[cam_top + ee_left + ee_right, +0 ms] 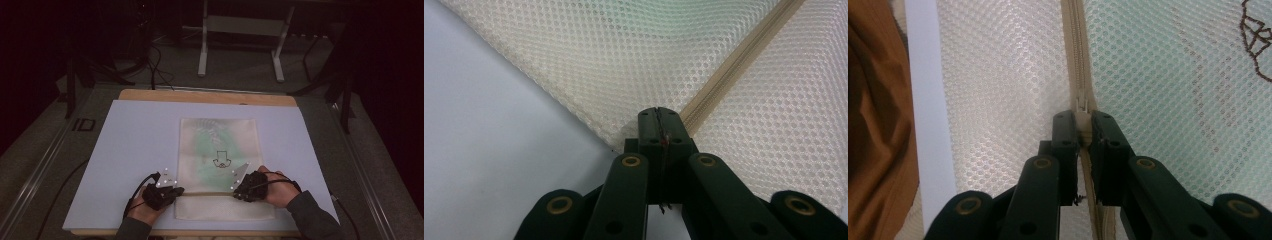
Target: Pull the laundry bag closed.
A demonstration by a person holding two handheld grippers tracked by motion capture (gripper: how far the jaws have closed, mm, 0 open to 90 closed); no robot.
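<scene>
A cream mesh bag [217, 145] lies flat on a pale board, with a greenish item showing through it and a small dark figure [220, 160] on its front. Its zipper [207, 194] runs across near the front end. My left gripper [179, 191] rests at the bag's left edge. In the left gripper view its jaws [658, 114] are shut on the bag's edge, right where the zipper [734, 65] ends. My right gripper [236, 194] sits on the zipper line farther right. Its jaws [1083, 120] are shut on the zipper pull [1082, 104].
The pale board [135, 150] covers a wooden tabletop [200, 96]. Beyond it, a white table frame [202, 50] and cables stand on a dark floor. Orange-brown fabric [873, 125] shows past the board's edge in the right gripper view.
</scene>
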